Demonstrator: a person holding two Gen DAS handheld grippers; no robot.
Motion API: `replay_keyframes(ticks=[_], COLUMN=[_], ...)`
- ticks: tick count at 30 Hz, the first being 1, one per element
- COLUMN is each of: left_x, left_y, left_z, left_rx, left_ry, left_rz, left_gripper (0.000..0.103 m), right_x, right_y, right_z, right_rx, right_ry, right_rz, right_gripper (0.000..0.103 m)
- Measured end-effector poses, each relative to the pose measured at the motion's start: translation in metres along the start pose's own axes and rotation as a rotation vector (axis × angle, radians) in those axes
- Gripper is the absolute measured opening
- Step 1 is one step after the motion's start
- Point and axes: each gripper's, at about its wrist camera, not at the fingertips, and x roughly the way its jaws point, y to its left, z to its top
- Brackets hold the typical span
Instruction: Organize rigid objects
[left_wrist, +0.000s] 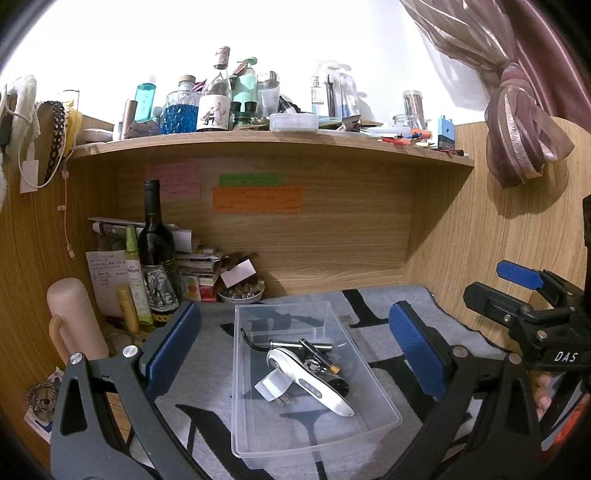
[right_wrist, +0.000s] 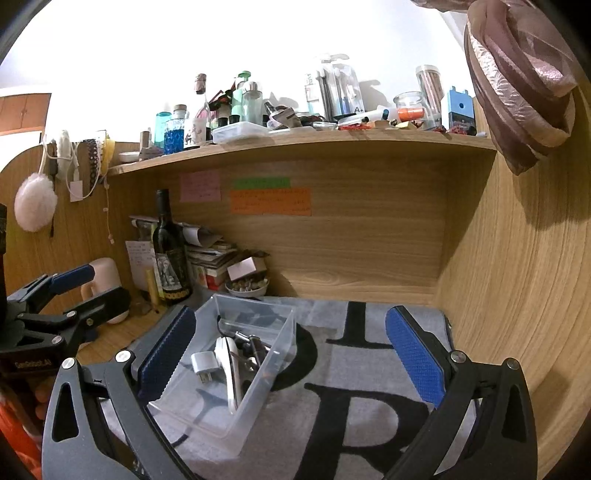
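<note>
Clear bin (left_wrist: 258, 435) holds a plug (left_wrist: 271, 387) and tools; I keep left gripper (left_wrist: 295, 354) and right gripper (right_wrist: 291, 350) spread, empty.

Wooden desk alcove (left_wrist: 332, 236), cluttered shelf (left_wrist: 273, 146)

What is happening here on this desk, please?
A person holds two grippers over a grey mat. Both the left gripper and the right gripper are open and hold nothing. A clear plastic bin on the mat already contains a white handheld device, a white plug and some metal tools.
</note>
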Motion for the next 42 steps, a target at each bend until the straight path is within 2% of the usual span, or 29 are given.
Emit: replay_keyframes(ticks=[19,42], left_x=[0.0041,-0.0015], left_y=[0.0021,0.0014], left_z=[-0.0002,-0.0004], left_rx=[-0.014,-0.014], left_ry=[0.012,0.003], left_rz=[-0.003,-0.005], left_gripper=[0.103,0.103], right_x=[0.0026,0.002], right_y=[-0.0053,-0.0002], right_z=[0.0004,-0.0004], right_rx=[0.031,0.01], right_ry=[0.005,0.003], right_rz=[-0.015,-0.009], right_gripper=[0.103,0.103])
